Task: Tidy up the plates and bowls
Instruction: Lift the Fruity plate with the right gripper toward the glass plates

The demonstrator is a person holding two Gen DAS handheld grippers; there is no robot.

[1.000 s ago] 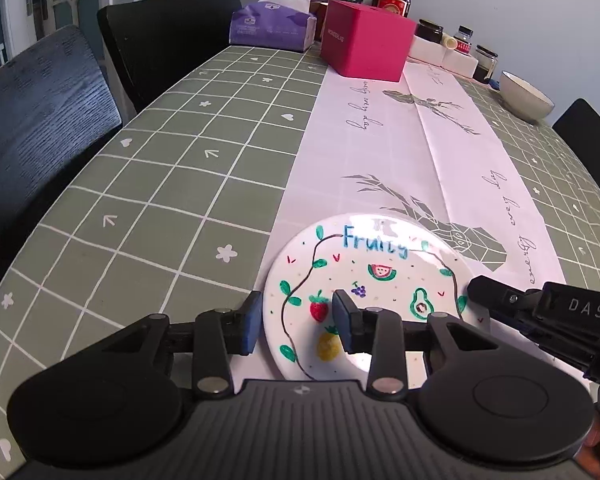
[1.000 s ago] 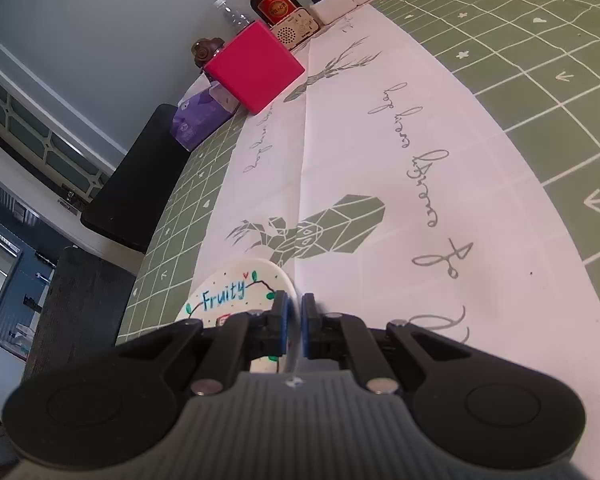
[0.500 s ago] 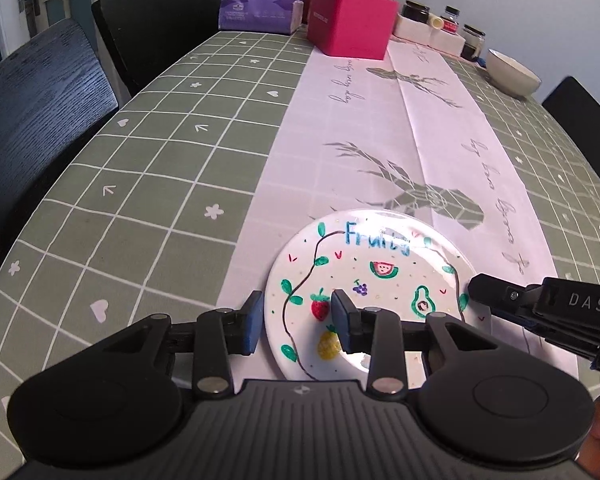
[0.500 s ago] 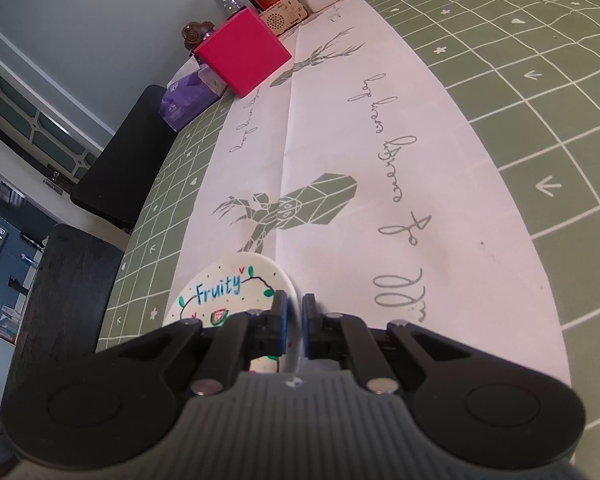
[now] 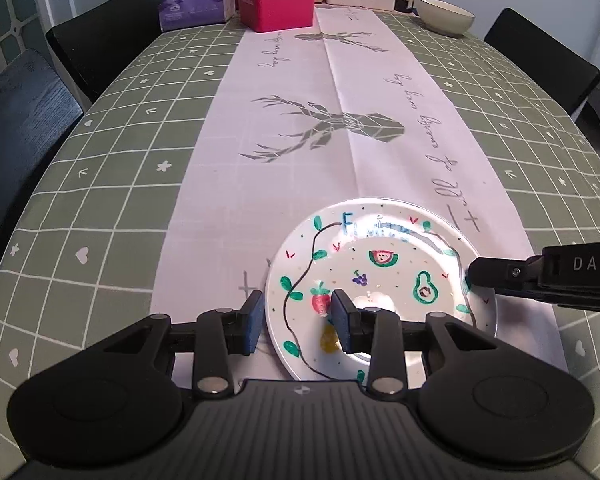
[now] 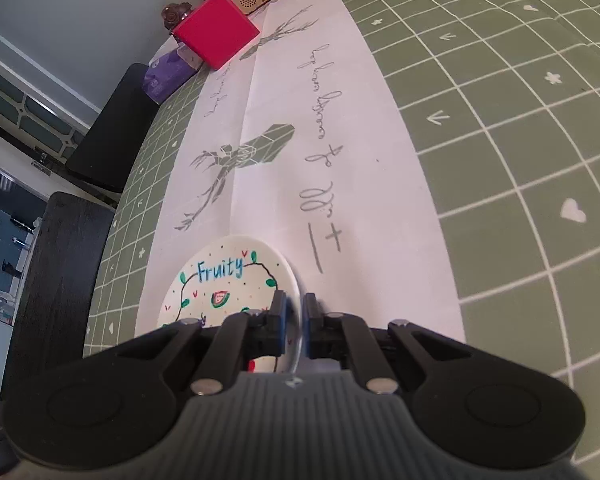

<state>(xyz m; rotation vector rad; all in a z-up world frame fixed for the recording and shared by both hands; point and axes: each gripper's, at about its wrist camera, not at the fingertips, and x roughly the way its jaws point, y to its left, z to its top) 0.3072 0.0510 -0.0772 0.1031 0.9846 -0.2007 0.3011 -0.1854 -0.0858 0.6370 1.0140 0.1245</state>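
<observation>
While right hand-held gripper [image 6: 294,316] pinches round glossy plate [image 5: 380,280] rim, left hand-held gripper [image 5: 296,320] half-open, straddling edge.

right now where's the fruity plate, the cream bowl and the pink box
fruity plate [image 5: 380,264]: left wrist view, on its painted face beside the watermelon.
cream bowl [image 5: 444,18]: left wrist view, on its outer wall, far end of the table.
pink box [image 5: 278,2]: left wrist view, on its front face.

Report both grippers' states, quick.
Left gripper: open, its two fingers straddling the near rim of the Fruity plate without pressing on it.
Right gripper: shut on the plate's rim.
</observation>
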